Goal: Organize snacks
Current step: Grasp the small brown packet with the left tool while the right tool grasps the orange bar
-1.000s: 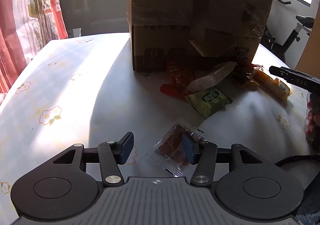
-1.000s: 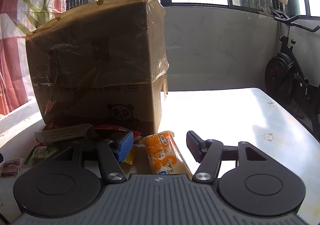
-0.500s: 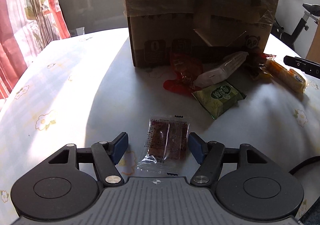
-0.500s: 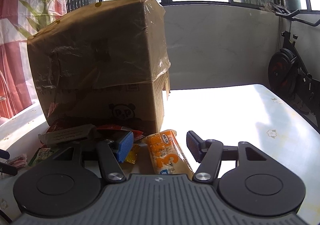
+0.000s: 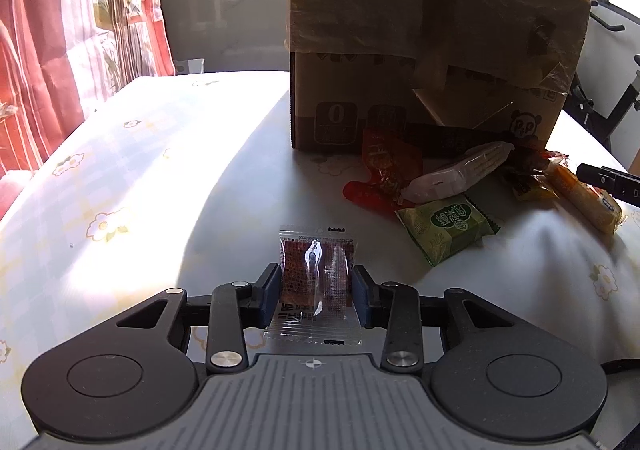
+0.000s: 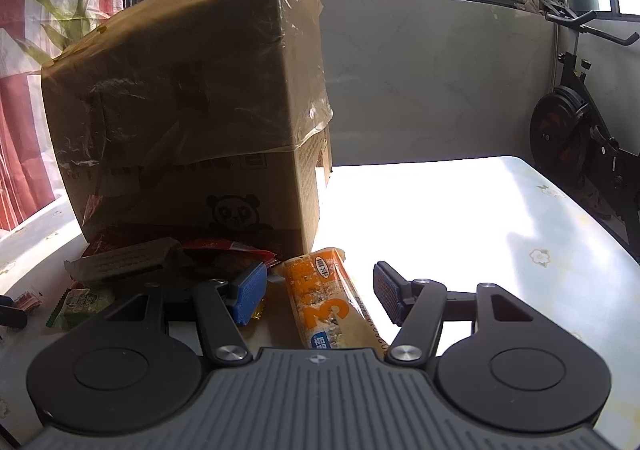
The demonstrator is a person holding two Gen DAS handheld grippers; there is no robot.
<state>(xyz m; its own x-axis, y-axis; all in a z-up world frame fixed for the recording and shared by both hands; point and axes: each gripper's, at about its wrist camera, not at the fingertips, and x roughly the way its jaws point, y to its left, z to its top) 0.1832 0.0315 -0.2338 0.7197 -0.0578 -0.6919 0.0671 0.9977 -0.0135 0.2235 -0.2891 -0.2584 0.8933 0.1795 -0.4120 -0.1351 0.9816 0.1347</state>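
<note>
Left wrist view: left tongs point(image 5: 316, 286) have just closed, pinching the clear snack packet point(image 5: 316, 270), while right tongs point(image 6: 320, 292) stand spread around the orange bar point(image 6: 328, 300), the heap point(image 5: 436, 185) on the table point(image 5: 140, 177) unsorted.

free: tablecloth point(image 5: 132, 185) left | blocked: cardboard box point(image 5: 420, 49), snack pile point(image 5: 440, 185) ahead-right

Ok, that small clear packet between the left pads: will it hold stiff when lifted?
Probably not. The packet is thin, crinkly film, so its unsupported end may droop. The dark slab inside may stiffen its middle. It looks light, and the glossy film could slip in the left gripper.
</note>
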